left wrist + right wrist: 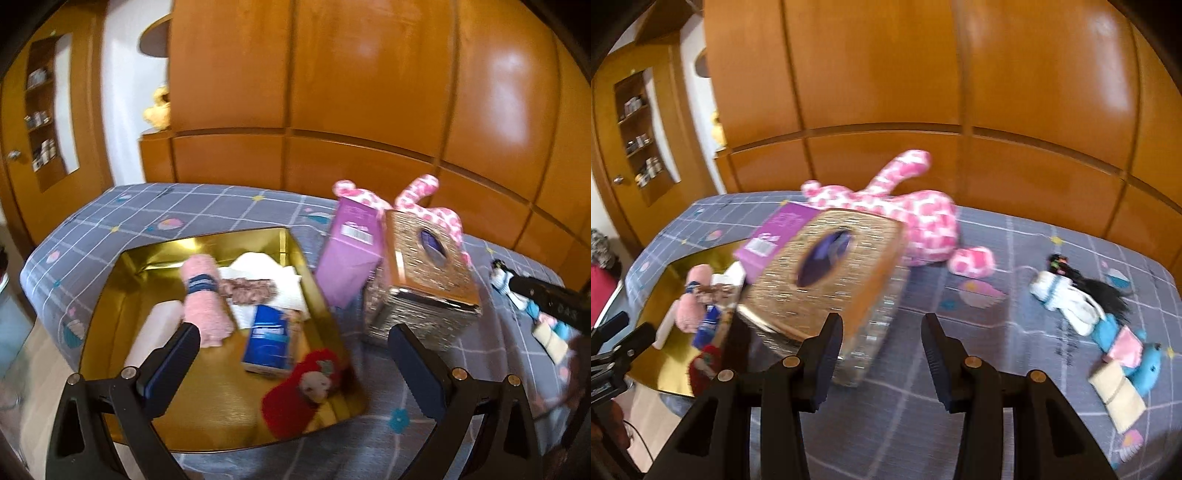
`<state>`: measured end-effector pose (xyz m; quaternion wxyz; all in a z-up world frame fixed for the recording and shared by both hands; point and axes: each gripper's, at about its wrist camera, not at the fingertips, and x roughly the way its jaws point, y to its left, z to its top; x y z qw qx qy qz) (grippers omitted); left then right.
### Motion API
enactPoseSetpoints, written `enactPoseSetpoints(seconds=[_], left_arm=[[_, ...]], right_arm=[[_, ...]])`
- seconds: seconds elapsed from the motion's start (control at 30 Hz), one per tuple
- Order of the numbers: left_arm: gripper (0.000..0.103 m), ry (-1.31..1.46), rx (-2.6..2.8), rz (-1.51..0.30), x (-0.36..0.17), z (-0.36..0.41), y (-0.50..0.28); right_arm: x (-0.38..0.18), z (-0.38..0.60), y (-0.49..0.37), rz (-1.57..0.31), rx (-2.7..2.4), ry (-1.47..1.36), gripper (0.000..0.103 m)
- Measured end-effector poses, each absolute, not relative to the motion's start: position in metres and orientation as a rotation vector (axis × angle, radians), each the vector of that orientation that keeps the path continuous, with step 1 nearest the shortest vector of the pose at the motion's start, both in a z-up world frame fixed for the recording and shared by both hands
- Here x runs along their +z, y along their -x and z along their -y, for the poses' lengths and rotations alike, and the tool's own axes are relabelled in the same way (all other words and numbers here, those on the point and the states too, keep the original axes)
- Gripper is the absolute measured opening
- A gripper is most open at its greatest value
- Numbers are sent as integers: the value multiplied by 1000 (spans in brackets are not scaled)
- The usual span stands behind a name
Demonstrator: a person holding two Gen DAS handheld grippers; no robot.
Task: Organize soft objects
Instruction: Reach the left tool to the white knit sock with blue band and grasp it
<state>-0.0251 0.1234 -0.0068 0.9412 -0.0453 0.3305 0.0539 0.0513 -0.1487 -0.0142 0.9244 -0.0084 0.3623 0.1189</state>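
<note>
A gold tray (110, 295) on the bed holds a rolled pink towel (207, 302), a white cloth (258, 266), a brown scrunchie (247, 291), a blue box (267, 339) and a red plush item (295, 398). My left gripper (295, 350) hovers open over the tray's near side, nothing between its fingers. A pink-and-white plush bunny (916, 221) lies behind the glittery gold tissue box (827, 269). My right gripper (882, 354) is open and empty, just right of that box. A dark-haired doll (1071, 295), a blue plush (1145, 365) and a beige pouch (1115, 398) lie to the right.
A purple carton (347, 258) leans between the tray and the tissue box (421, 280). The bed has a grey checked cover (1015, 258). Wooden wardrobe doors (923, 92) stand close behind it. The bed's near left corner drops to the floor (22, 354).
</note>
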Motion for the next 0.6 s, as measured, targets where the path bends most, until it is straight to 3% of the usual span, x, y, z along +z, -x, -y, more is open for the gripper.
enactPoseSetpoints(seconds=[0.33,0.6], left_arm=[[102,11,-96,-685,-2,-65,22],[98,-29,-252,-750,-5,-17,7]], right_arm=[[-11,263,-61,-732,-30,-74,44],[-35,398,-50,-702,-445,-335,44]])
